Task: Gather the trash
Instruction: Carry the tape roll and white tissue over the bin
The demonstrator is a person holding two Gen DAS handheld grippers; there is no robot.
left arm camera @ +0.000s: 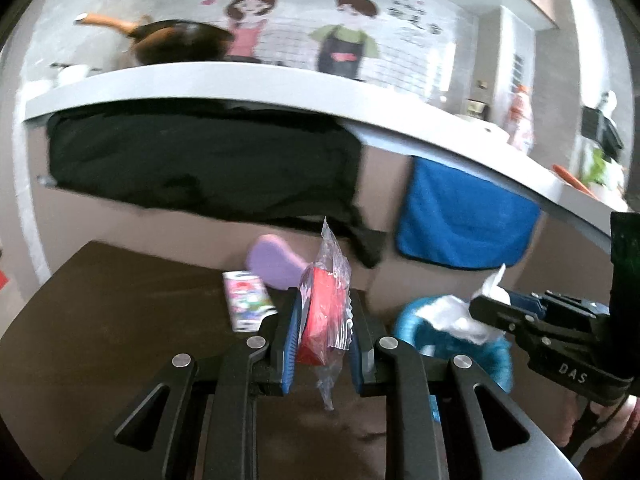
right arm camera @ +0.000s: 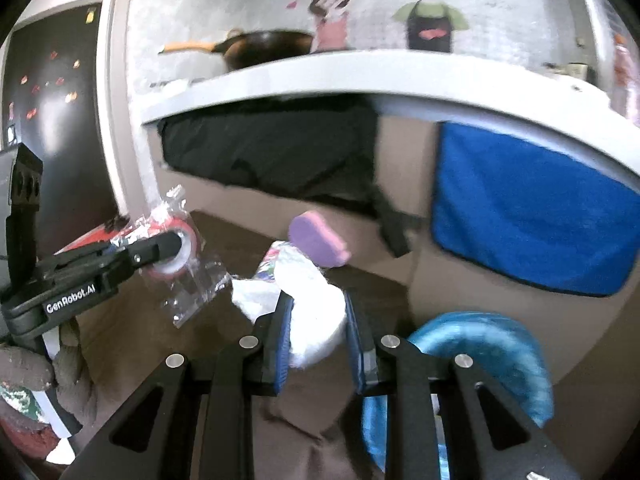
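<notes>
Your left gripper [left arm camera: 322, 334] has its jaws closed narrowly on one red tape roll [left arm camera: 322, 320] in crinkled clear wrap. Your right gripper [right arm camera: 316, 336] has its jaws closed narrowly on one wad of white tissue [right arm camera: 316, 320].

Containers: one bin with a blue liner [right arm camera: 492, 344] stands on the floor at 4 o'clock of the right gripper, just beside it. Its contents are hidden by the gripper arms and the frame edge.

Count on the dark table [left arm camera: 120, 300]: one purple sponge [left arm camera: 272, 260] at 11 o'clock of the left gripper, and one printed packet [left arm camera: 248, 300] at 10 o'clock, near the sponge.

Beyond, one black cloth [left arm camera: 200, 160] and one blue towel [left arm camera: 464, 216] hang from the white counter [left arm camera: 240, 76]; one pan [left arm camera: 176, 40] sits on top.

The view is blurred: the packet's print is unreadable. A gloved hand [right arm camera: 24, 376] is cut off at the edge.
</notes>
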